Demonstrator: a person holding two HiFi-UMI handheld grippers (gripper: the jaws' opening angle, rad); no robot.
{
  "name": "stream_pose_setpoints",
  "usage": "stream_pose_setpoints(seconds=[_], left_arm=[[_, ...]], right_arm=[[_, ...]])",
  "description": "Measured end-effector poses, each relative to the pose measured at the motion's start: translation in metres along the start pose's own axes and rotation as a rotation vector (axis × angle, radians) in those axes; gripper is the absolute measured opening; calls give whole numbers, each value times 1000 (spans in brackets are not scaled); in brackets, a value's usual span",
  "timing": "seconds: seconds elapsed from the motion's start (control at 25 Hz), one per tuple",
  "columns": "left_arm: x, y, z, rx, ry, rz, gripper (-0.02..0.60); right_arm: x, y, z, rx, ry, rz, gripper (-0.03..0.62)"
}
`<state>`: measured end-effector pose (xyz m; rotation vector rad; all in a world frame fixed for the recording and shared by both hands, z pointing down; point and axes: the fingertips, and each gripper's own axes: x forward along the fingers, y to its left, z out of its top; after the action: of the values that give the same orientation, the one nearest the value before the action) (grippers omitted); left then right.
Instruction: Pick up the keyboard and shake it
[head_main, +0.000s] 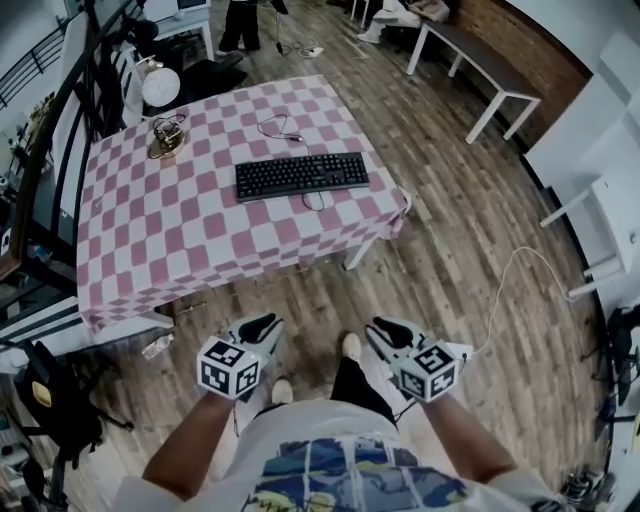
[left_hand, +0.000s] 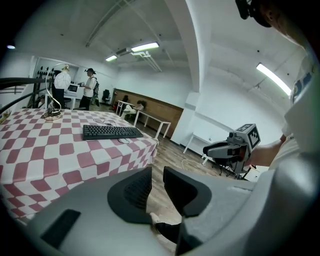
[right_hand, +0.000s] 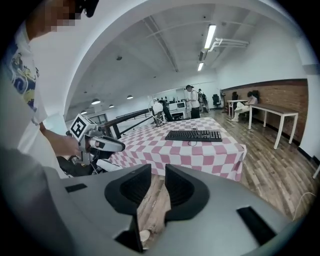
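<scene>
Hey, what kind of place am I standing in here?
Probably a large shared workspace or lab rather than a home: a keyboard lies on a checkered table, long tables line a brick wall, and people stand at the far end.

The long black plastic keyboard (head_main: 302, 176) lies on a pink-and-white checked cloth tablecloth (head_main: 150, 250), its squares in a regular chessboard pattern, over a floor of brown wooden planks (head_main: 470, 230) streaked in lighter and darker tones. The left gripper (head_main: 262, 325) and the right gripper (head_main: 385, 327) are both pale grey with black jaw pads, and each carries a white cube printed with black square markers. The person's white short-sleeved shirt (head_main: 340, 470) has a blue print with touches of yellow.
</scene>
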<state>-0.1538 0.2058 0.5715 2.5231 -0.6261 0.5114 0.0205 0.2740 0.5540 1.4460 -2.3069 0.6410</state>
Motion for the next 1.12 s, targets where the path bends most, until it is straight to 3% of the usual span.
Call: stream_pose_setpoints(seconds=[0.32,0.56,0.8,1.12], left_arm=[[109,-3,76,-43,-16,116,74],[166,3,111,-55,-9,213,75],[183,48,126,-110,8,297,83],[181,163,149,-148,-3,327,107]], right_arm=[[18,-143,57,-41,-14,128,93],[41,-238,65,-1,10,193,97],[93,-286,73,51,48,252,116],[188,-309,100,70,100,226,145]])
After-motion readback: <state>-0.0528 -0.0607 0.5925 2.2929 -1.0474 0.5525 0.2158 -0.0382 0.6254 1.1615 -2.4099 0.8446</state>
